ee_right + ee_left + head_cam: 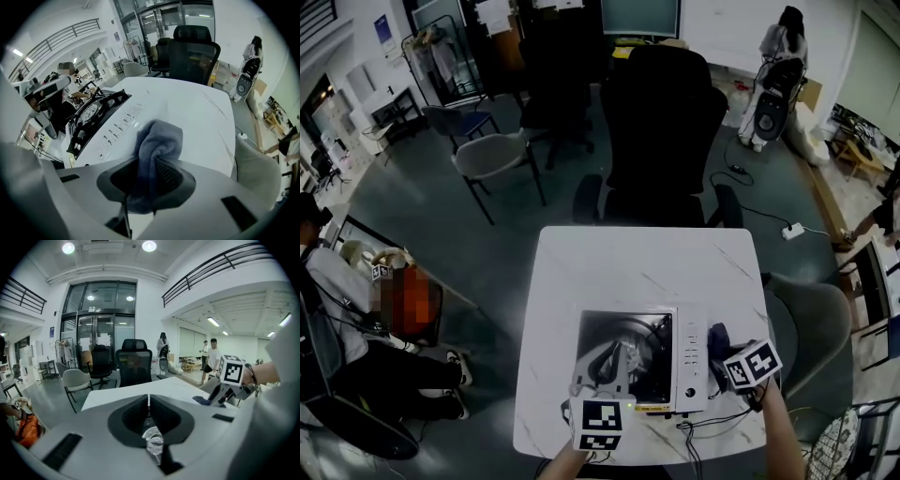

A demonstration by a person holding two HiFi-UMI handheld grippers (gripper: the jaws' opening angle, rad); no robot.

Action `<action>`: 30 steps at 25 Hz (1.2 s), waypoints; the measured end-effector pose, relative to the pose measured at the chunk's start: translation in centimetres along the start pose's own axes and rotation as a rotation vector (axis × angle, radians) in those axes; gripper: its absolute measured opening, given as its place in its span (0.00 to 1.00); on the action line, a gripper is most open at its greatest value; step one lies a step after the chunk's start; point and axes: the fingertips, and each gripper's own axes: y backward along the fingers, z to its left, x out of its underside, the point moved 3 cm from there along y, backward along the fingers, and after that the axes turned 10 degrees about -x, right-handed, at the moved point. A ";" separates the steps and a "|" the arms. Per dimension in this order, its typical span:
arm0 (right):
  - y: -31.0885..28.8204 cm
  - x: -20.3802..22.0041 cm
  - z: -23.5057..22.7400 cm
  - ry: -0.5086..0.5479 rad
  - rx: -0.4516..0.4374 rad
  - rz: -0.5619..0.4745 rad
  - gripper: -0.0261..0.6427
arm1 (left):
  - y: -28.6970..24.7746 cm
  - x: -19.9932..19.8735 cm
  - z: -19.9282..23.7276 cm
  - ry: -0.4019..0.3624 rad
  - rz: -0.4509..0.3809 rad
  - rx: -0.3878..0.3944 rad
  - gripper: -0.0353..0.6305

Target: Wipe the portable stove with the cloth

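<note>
One portable stove [690, 373] sits on the near half of a white marble-look table [647, 262], its front close to the table's near edge. Its single round burner [91, 110] is on the left, and a white control panel runs down its right side. One blue-grey cloth [159, 140] is bunched and clamped between the closed jaws of the right gripper [152, 161], which is held just beside the stove's right edge, over bare tabletop; whether the cloth touches the stove cannot be told. The left gripper [612, 359] hangs over the burner area with its jaws pressed together on nothing, and its own camera looks level across the room. That makes two grippers, one cloth, one stove and one table. The far half of the table and a strip to the stove's left are bare white surface. One black office chair [661, 122] stands against the table's far edge, and one grey seat [811, 319] is near its right side. A second grey chair [492, 155] stands well apart to the far left on open dark floor. One person [337, 309] sits at far left, and another [783, 42] stands in the distance at upper right.
</note>
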 end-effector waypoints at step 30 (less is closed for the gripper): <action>1.9 12.6 10.1 -0.168 0.070 -0.005 0.20 | 5.8 1.5 -2.1 -0.044 -0.059 0.190 0.09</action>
